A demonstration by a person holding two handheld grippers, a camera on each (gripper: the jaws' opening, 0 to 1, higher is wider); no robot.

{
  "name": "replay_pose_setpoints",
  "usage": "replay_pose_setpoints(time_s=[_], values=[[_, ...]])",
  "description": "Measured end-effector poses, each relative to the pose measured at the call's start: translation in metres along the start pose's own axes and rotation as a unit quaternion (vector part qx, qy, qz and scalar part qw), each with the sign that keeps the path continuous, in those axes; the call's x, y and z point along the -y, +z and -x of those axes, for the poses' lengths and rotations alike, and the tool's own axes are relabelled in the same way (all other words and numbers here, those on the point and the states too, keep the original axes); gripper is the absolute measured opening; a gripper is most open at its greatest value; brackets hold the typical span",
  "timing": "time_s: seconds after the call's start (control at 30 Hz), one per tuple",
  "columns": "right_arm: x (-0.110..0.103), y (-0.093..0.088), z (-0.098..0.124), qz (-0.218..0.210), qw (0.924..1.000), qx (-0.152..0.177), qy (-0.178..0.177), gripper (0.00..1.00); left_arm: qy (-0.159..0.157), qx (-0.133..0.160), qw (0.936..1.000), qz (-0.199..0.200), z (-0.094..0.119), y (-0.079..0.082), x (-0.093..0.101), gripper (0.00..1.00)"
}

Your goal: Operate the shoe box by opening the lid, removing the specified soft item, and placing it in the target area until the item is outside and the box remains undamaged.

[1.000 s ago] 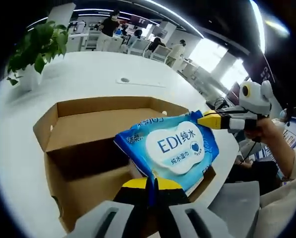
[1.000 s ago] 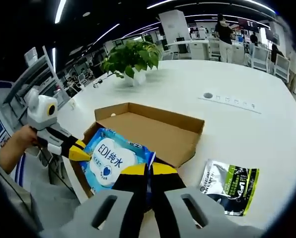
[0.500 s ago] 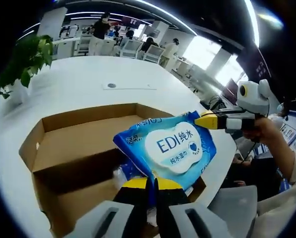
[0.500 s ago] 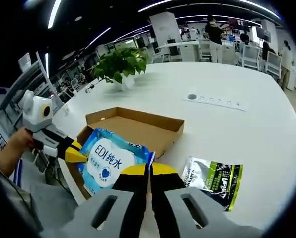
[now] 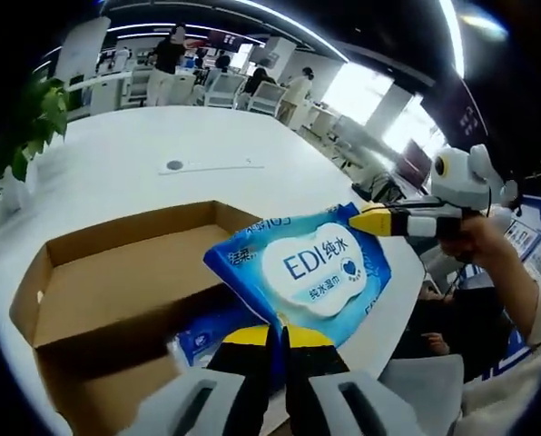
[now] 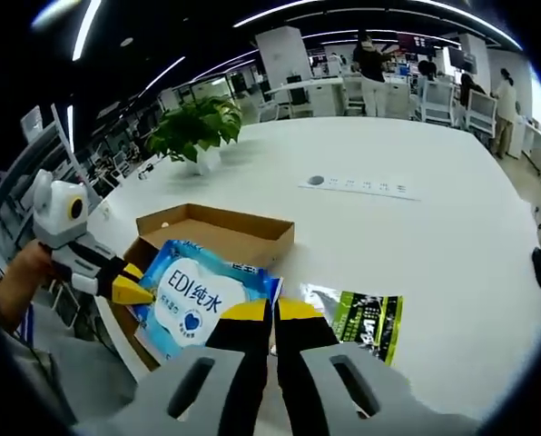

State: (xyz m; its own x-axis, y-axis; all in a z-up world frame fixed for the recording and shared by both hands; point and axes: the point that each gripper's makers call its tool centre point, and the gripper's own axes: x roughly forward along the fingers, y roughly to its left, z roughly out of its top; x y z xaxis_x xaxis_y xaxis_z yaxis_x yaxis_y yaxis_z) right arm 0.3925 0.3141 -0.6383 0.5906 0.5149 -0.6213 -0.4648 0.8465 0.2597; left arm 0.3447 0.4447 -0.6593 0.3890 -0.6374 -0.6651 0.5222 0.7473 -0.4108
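A blue wet-wipe pack [image 5: 314, 266] marked EDI hangs in the air between both grippers. My left gripper [image 5: 278, 334] is shut on its near corner. The right gripper [image 5: 372, 221] comes in from the right, held by a hand, shut on the opposite corner. In the right gripper view the same pack [image 6: 191, 295] is pinched by my right gripper [image 6: 272, 311], with the left gripper [image 6: 136, 292] gripping its far edge. The open cardboard shoe box [image 5: 107, 272] lies on the white table under and left of the pack, with another blue packet [image 5: 201, 340] inside. The box [image 6: 218, 232] sits behind the pack.
A green and black pouch [image 6: 366, 316] lies on the white table [image 6: 434, 245] right of the box. A potted plant [image 6: 195, 129] stands at the far side and a socket strip [image 6: 359, 186] is set into the tabletop. People and desks fill the background.
Both grippers have kept hold of the wipe pack and carried it higher and to the box's right. The box now sits lower-left and smaller in both views.
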Motion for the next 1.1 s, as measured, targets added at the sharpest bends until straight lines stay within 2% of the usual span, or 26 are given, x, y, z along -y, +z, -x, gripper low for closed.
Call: replay_pose_setpoints(time_s=[0.7,1.1], values=[[0.076,0.000,0.026,-0.024,0.9976,0.011,-0.064,0.00,-0.030,-0.008,0.9987,-0.041,-0.054,0.028,0.055,0.03],[0.110,-0.013,0.018,-0.033,0.9958,-0.002,-0.086,0.00,-0.028,-0.038,0.9965,-0.069,-0.089,0.030,0.060,0.03]])
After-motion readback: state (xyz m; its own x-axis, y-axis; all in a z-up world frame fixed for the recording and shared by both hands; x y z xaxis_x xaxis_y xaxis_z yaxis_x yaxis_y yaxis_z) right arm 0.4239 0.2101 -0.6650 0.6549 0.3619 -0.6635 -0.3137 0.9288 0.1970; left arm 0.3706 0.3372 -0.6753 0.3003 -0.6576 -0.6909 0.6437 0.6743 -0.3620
